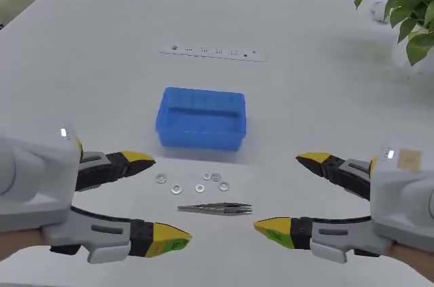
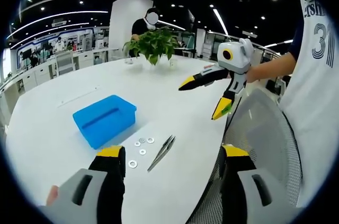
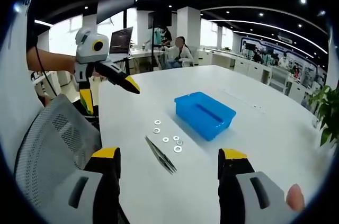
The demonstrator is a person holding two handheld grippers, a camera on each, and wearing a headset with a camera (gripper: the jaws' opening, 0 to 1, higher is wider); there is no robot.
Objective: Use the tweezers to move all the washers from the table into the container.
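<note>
Metal tweezers (image 1: 215, 208) lie on the white table near its front edge, also seen as tweezers (image 2: 161, 152) and tweezers (image 3: 160, 155). Several small washers (image 1: 192, 183) lie just beyond them, between the tweezers and the blue container (image 1: 201, 117). The same washers (image 2: 141, 146) and washers (image 3: 168, 136) sit beside the container (image 2: 104, 119), container (image 3: 204, 114). My left gripper (image 1: 163, 199) hovers open left of the tweezers, holding nothing. On the other side my right gripper (image 1: 285, 192) is open and also holds nothing. Both face each other across the tweezers.
A white power strip (image 1: 213, 52) lies beyond the container. A potted plant (image 1: 405, 3) stands at the table's far right. A grey mesh chair (image 3: 50, 139) is at the table's near edge. People sit at desks in the background.
</note>
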